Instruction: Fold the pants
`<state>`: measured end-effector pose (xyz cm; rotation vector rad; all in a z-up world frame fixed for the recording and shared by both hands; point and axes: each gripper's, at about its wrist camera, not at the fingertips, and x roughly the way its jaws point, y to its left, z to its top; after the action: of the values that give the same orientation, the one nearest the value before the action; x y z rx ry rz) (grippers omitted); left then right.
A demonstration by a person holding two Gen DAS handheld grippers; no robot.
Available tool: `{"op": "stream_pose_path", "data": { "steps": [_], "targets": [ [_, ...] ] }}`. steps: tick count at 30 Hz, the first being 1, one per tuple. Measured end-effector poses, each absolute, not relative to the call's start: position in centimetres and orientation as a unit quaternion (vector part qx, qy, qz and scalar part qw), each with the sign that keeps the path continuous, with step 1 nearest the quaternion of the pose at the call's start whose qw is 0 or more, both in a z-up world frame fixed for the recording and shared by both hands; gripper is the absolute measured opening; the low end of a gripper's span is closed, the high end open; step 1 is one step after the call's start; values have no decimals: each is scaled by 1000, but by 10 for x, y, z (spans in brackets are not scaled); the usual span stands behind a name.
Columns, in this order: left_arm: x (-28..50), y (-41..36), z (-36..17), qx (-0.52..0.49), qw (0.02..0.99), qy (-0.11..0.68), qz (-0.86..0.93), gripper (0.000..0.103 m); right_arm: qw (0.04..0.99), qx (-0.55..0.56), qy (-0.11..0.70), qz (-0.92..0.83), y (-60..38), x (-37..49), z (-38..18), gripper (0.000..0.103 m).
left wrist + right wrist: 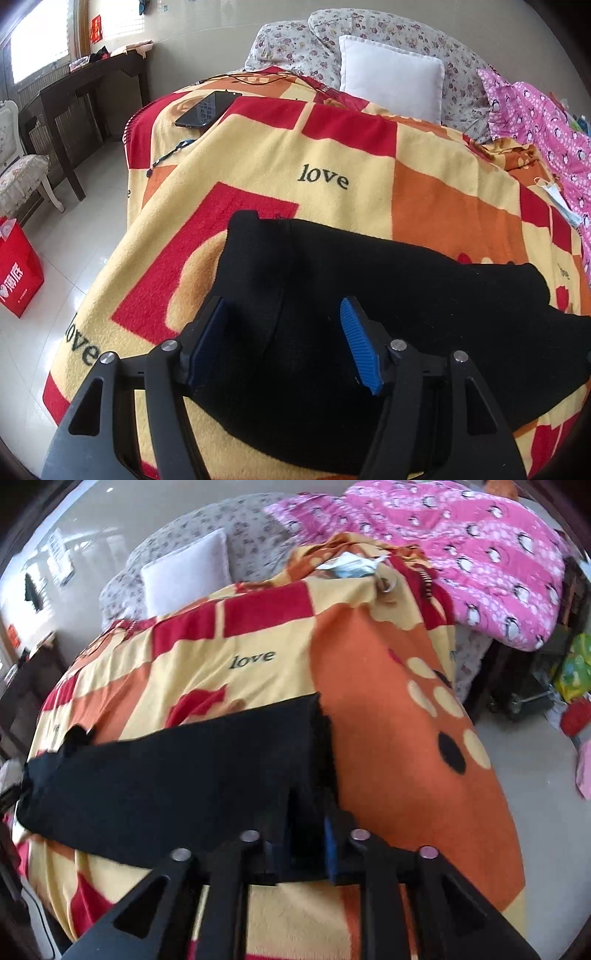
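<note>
In the left view, your left gripper [284, 339] is hanging with jaws wide apart over the black pants [369, 295] lying on the blanket [332, 155]. In the right view, your right gripper [301, 845] is pinching the leg ends, probably to fold them over.

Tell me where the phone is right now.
The black phone shows only in the left wrist view, lying upper left on the "love" blanket near the bed's left edge, beyond the black pants and left of the white pillow.
</note>
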<state>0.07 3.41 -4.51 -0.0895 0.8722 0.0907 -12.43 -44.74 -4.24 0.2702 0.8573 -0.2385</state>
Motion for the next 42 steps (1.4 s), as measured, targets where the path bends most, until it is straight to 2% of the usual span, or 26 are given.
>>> {"op": "stream_pose_path", "data": {
  "steps": [1, 5, 9, 15, 17, 18, 19, 25, 29, 32, 35, 37, 42],
  "targets": [
    [1, 35, -44, -42, 904, 424, 42, 63, 894, 131, 410, -124, -446, -127, -40, 38],
    [0, 50, -31, -57, 909, 410, 50, 63, 922, 117, 358, -86, -417, -128, 3, 54],
    [-1, 71, -25, -75, 909, 403, 72, 63, 922, 133, 352, 89, -348, -89, 11, 55],
    [1, 87, -31, -90, 903, 410, 90, 63, 899, 63, 395, 178, -241, -10, -17, 55],
    [4, 86, -35, -87, 902, 413, 90, 64, 891, 52, 414, 178, -224, 9, -31, 49],
    [6, 85, -37, -83, 901, 416, 89, 64, 884, 55, 424, 188, -218, 17, -38, 20],
    [9, 83, -39, -78, 901, 418, 89, 64, 881, 57, 429, 193, -216, 22, -42, 8],
    [26, 76, -39, -67, 903, 416, 82, 67, 901, 62, 391, 177, -225, 31, -25, 6],
    [35, 72, -46, -53, 901, 423, 81, 68, 899, 42, 410, 145, -220, 42, -46, 6],
    [31, 75, -43, -55, 901, 422, 78, 68, 899, 55, 411, 141, -222, 40, -50, 12],
    [23, 79, -36, -55, 904, 416, 83, 68, 908, 64, 393, 134, -230, 26, -31, 24],
    [14, 79, -30, -53, 908, 408, 82, 68, 910, 57, 384, 147, -229, 13, -19, 36],
    [-1, 73, -22, -63, 912, 398, 78, 69, 902, 18, 377, 207, -205, -26, -4, 38]
  ]
}}
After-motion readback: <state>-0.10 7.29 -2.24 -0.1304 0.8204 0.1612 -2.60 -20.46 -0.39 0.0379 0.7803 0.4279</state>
